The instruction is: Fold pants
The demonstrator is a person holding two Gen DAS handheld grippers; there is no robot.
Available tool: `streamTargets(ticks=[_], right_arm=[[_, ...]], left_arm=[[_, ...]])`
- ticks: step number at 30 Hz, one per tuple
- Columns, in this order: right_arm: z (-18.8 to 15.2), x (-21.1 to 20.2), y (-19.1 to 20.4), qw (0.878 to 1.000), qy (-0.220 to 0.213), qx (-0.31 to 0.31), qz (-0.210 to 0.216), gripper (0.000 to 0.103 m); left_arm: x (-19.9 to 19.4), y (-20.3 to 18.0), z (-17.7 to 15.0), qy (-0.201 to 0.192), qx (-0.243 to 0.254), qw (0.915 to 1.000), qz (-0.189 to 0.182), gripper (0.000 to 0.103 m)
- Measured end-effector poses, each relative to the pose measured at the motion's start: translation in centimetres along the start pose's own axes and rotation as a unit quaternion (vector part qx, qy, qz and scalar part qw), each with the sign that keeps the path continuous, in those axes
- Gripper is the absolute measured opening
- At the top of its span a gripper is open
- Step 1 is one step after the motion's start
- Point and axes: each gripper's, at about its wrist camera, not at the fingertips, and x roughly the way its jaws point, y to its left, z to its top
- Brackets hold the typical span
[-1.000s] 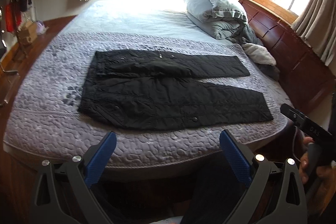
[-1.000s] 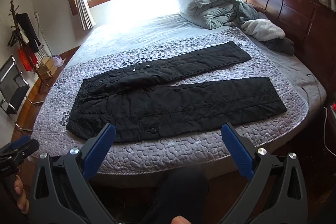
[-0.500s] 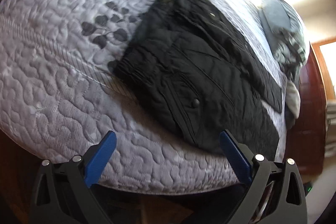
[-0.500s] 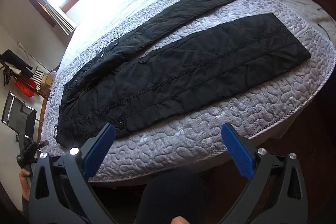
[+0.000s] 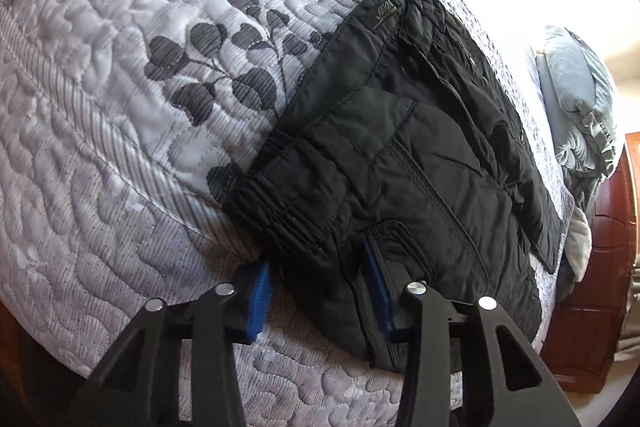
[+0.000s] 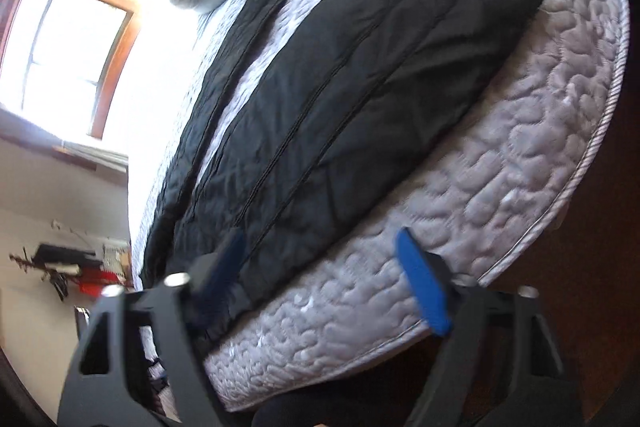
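We count one pair of black pants [image 5: 404, 155], spread flat on one grey quilted bedspread [image 5: 100, 155], with two legs running away from both of our grippers. Two grippers are at work, each with two blue pads.

Our left gripper [image 5: 318, 293] sits at the waistband corner nearest us. Its jaws are closing, and the near edge of the pants lies between them: the right-hand pad [image 5: 376, 291] is tucked into the fabric by a pocket flap, the left-hand pad [image 5: 258, 303] sits just outside the elastic waistband, on the quilt. We cannot tell whether the pads press the cloth yet.

Our right gripper [image 6: 320, 279] is above the near edge of the bed, further down the leg. Its jaws are closing too. The left pad [image 6: 228, 263] is over the edge of the nearer leg, the right pad [image 6: 420, 291] over bare quilt; the picture is blurred, and no grip shows.

Ahead of the left gripper, up and slightly right, a small label [image 5: 385, 11] is stitched at the far end of the waistband; its writing is too small to read. One dark leaf print [image 5: 216, 67] marks the quilt, ahead and to the left. One bundled grey duvet [image 5: 580, 107] lies far to the right. From the right gripper, one wood-framed window [image 6: 68, 43] shows up to the left.
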Motion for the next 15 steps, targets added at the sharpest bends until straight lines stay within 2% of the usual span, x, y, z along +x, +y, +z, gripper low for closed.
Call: streamTargets(ticks=[1,2,5,9,12,13,14,15], right_arm=[[1.4,-0.2,-1.6,1.0,-0.005,0.024,0.005,0.044],[2.6,-0.4,-3.0,0.999,-0.013,0.048,0.008,0.048],[5.6,-1.6,-6.2,0.994,-0.055,0.096,0.003,0.072],[8.2,-2.3,-9.3,0.986,-0.097,0.135,0.003,0.073],[9.9,-1.5,-10.8,0.983,-0.098,0.152,-0.012,0.075],[10.5,-1.2,-11.1,0.983,-0.096,0.156,-0.005,0.075],[11.1,-1.0,-11.1,0.984,-0.096,0.152,-0.002,0.072],[11.4,-0.8,-10.9,0.985,-0.095,0.142,-0.002,0.06]], left_arm=[[0.1,0.1,-0.1,-0.003,-0.001,1.0,-0.001,0.039],[0.2,0.2,-0.1,-0.005,-0.004,1.0,-0.003,0.037],[0.5,-0.3,0.3,-0.003,-0.013,0.9999,-0.003,0.037],[1.3,-0.9,0.3,-0.007,-0.019,0.9998,0.008,0.037],[1.2,-1.3,0.2,-0.016,-0.02,0.9995,0.017,0.035],[1.2,-1.3,0.0,-0.02,-0.024,0.9994,0.017,0.03],[1.2,-1.4,-0.2,-0.023,-0.029,0.9992,0.014,0.026],[1.1,-1.5,-0.3,-0.027,-0.032,0.999,0.014,0.024]])
